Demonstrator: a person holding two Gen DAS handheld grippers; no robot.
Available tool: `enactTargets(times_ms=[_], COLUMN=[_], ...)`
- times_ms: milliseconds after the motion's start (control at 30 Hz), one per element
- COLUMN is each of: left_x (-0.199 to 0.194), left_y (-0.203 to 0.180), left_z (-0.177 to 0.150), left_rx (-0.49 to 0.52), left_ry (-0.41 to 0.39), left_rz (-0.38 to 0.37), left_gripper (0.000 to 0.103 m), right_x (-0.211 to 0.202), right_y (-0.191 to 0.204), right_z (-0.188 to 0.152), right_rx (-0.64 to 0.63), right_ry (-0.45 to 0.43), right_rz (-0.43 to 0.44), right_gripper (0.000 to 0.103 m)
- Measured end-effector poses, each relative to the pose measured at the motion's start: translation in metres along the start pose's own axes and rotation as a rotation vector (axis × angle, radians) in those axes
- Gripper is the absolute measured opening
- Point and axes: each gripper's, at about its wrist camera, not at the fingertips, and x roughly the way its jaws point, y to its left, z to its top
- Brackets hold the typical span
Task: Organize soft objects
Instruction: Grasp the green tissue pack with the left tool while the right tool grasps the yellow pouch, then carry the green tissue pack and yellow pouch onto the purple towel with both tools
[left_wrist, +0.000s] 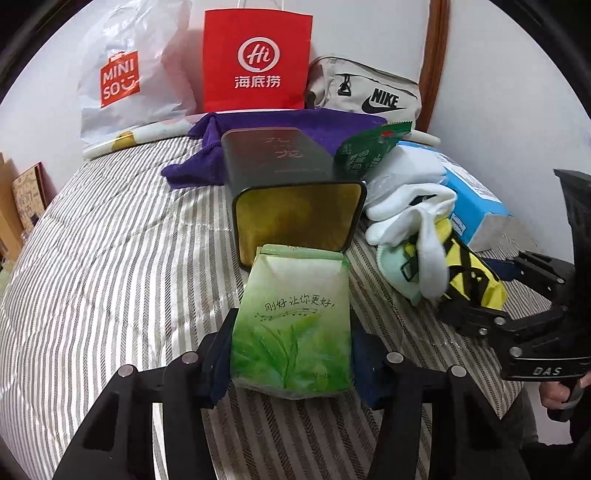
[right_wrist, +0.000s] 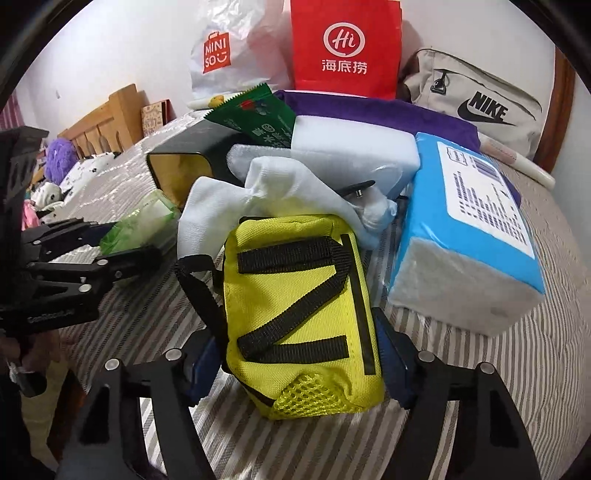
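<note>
My left gripper (left_wrist: 291, 354) is shut on a green tissue pack (left_wrist: 291, 325), whose far end points at the open mouth of a dark tin box (left_wrist: 295, 218) lying on its side on the striped bed. My right gripper (right_wrist: 301, 354) is shut on a yellow pouch with black straps (right_wrist: 295, 314). In the left wrist view the right gripper (left_wrist: 476, 295) and pouch (left_wrist: 469, 273) sit to the right of the tin. In the right wrist view the left gripper (right_wrist: 110, 240) holds the green pack (right_wrist: 140, 221) at the far left.
White socks (right_wrist: 288, 184), a blue wrapped tissue pack (right_wrist: 469, 236), white foam (right_wrist: 354, 144), a green sachet (right_wrist: 258, 114) and a purple towel (left_wrist: 266, 129) lie behind. A Miniso bag (left_wrist: 125, 74), red paper bag (left_wrist: 255, 59) and Nike bag (left_wrist: 369, 92) line the wall.
</note>
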Motion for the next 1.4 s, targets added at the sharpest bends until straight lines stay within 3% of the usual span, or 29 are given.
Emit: enactTargets(times_ms=[333, 733, 1100, 1400], left_x=[-0.011, -0.024, -0.061, -0.057], left_y=[-0.004, -0.009, 0.004, 0.035], left_z=[-0.007, 0.004, 0.040, 0.093], left_rx=[-0.098, -0.137, -0.175, -0.246], left_ry=[0.035, 0.052, 0.013, 0.006], left_rz=[0.018, 0.062, 0.094, 0.143], left_gripper=[0.051, 0.051, 0.051, 0.051], right_x=[-0.040, -0.069, -0.099, -0.080], right_y=[0.001, -0.051, -0.070, -0.094], right_z=[-0.019, -0.039, 0.001, 0.056], right_rx=[-0.048, 0.066, 0.080, 0.139], right_ry=[-0.017, -0.026, -0.109, -0.118], right_rz=[0.088, -0.034, -0.073, -0.054], right_gripper=[0.071, 0.071, 0.071, 0.071])
